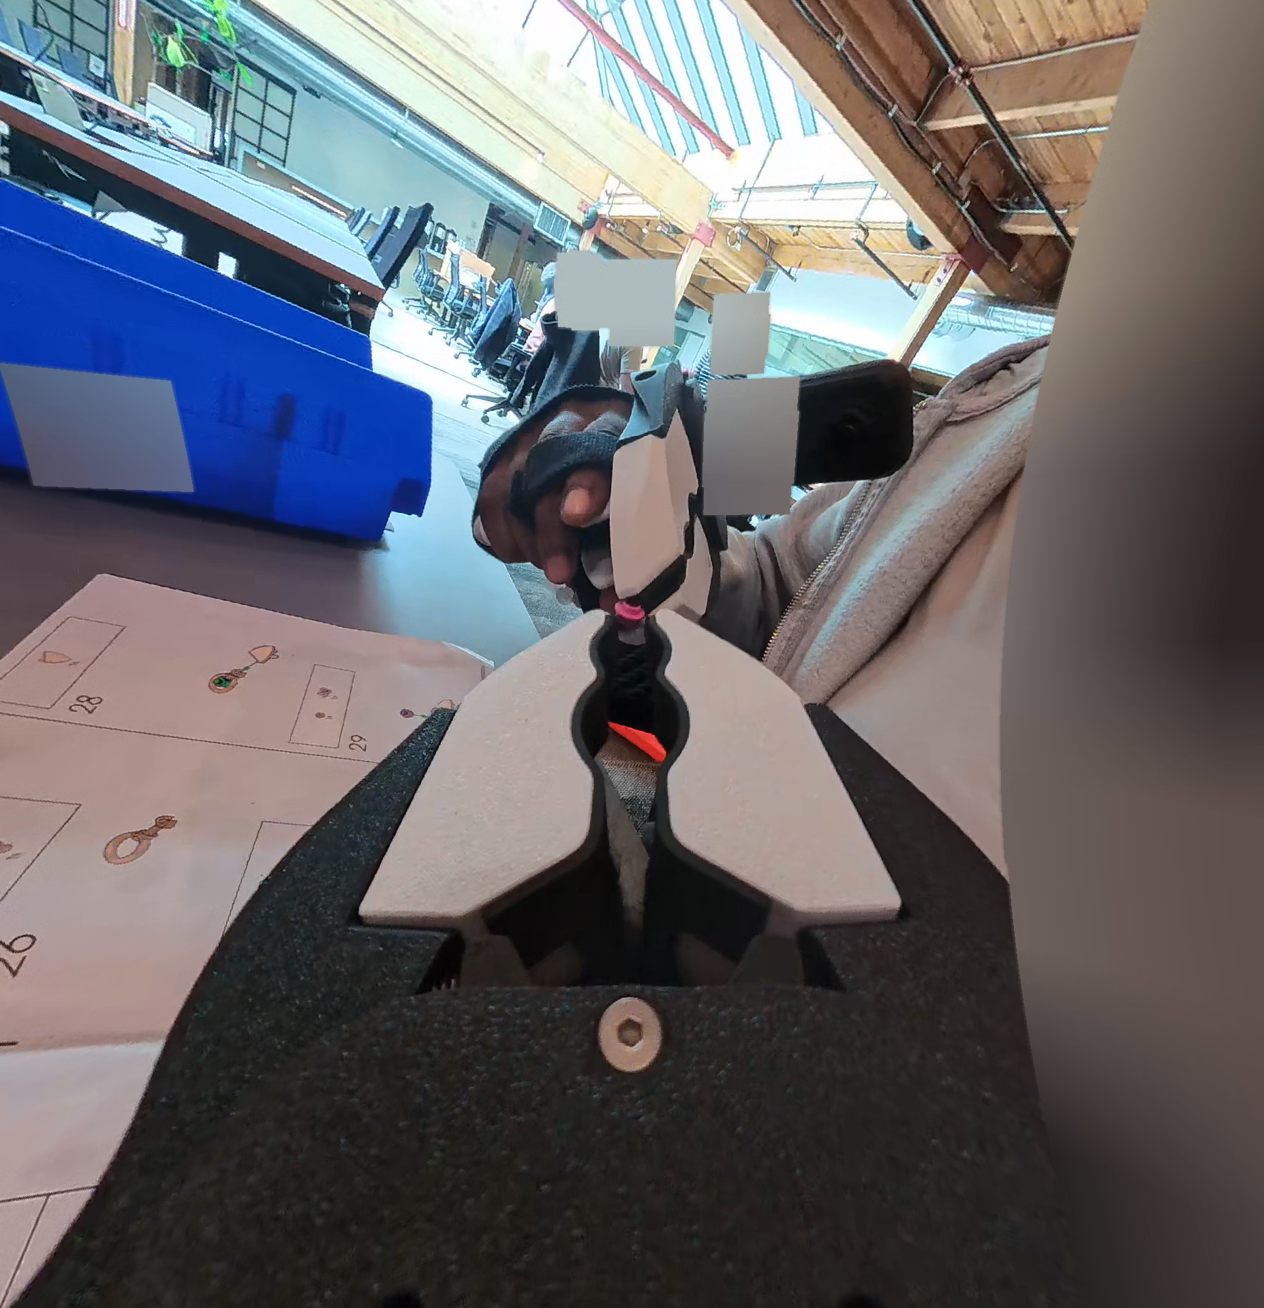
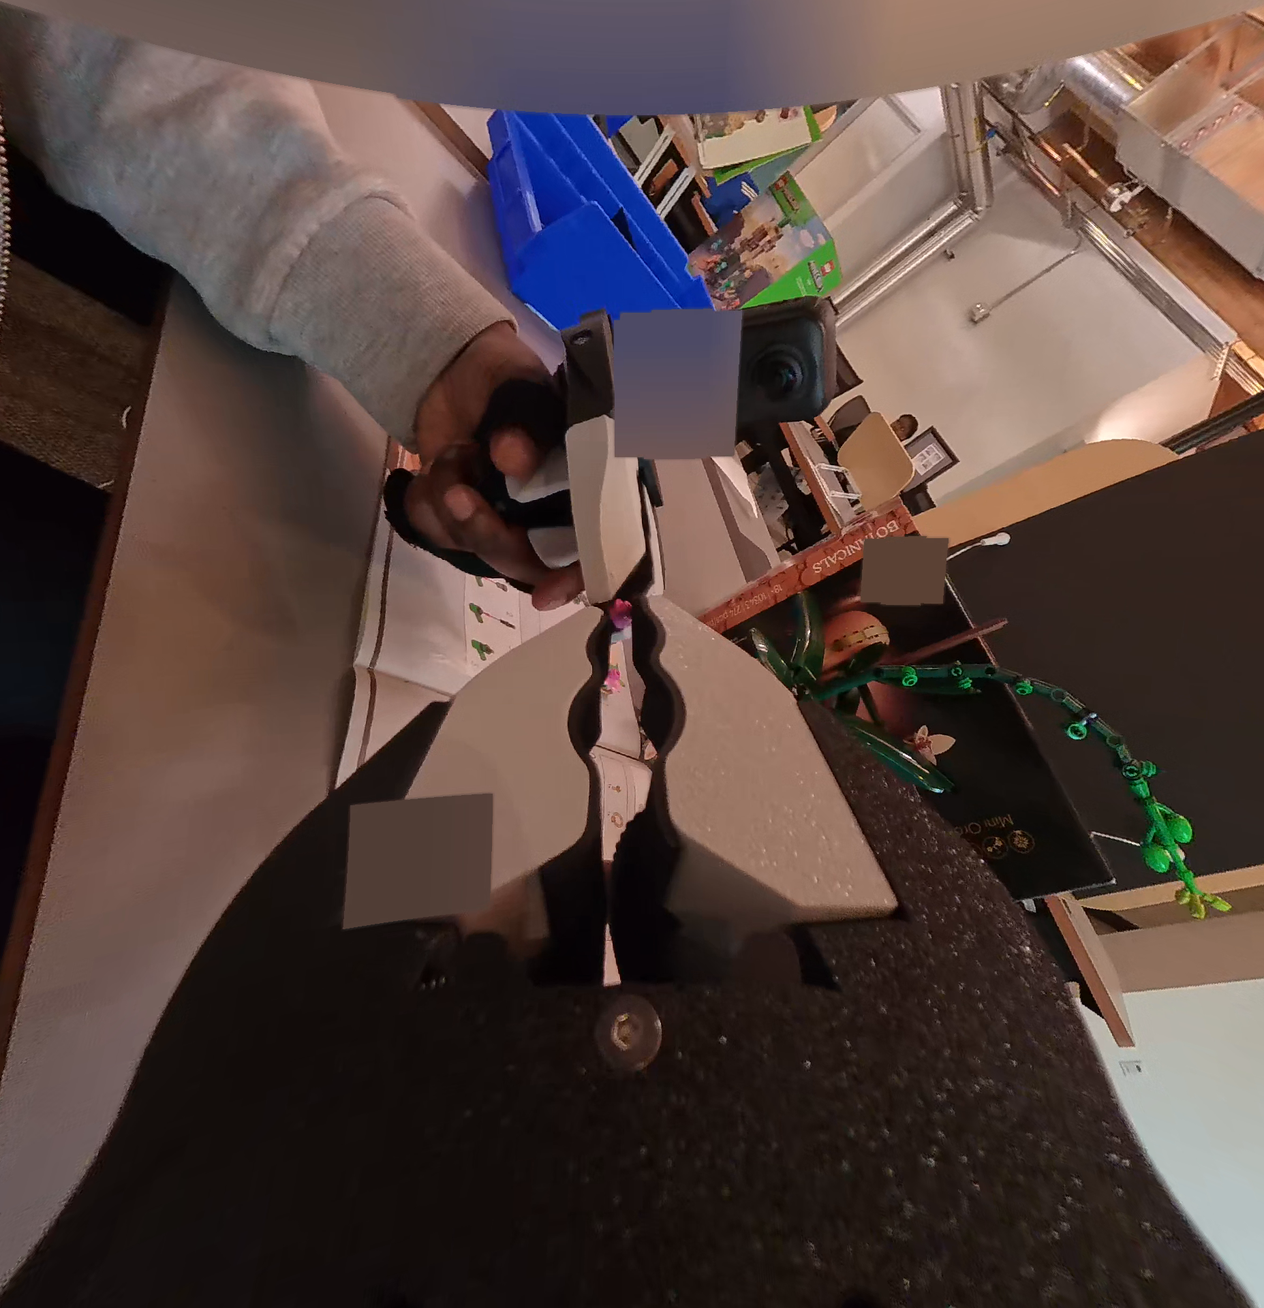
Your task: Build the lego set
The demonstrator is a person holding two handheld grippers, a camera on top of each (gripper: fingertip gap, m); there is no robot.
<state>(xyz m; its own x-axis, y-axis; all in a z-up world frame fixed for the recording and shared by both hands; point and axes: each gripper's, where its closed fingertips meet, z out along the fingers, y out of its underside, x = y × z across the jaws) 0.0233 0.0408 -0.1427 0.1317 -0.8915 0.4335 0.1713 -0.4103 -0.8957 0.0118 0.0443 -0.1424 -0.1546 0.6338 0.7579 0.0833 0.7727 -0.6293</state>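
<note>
My left gripper (image 1: 630,624) is shut on a tiny piece (image 1: 629,623), which has a pink round top on a pale grey base. The piece sticks out at its fingertips. My right gripper (image 1: 643,601) comes down from above, tip to tip with the left, and its fingertips meet the pink top. In the right wrist view the pink piece (image 2: 620,614) lies by the left pad of my right gripper (image 2: 625,613). A dark slit shows between the piece and the other pad. The left gripper (image 2: 617,591) hangs in from above there.
An instruction sheet (image 1: 154,743) lies on the grey table, with a blue bin (image 1: 190,368) behind it. The right wrist view shows a brick-built plant with a green stem (image 2: 1039,697) and a terracotta pot (image 2: 852,637), and more blue bins (image 2: 579,226). A person in a grey hoodie (image 1: 898,601) holds both grippers. The grippers are tip to tip, or close to it.
</note>
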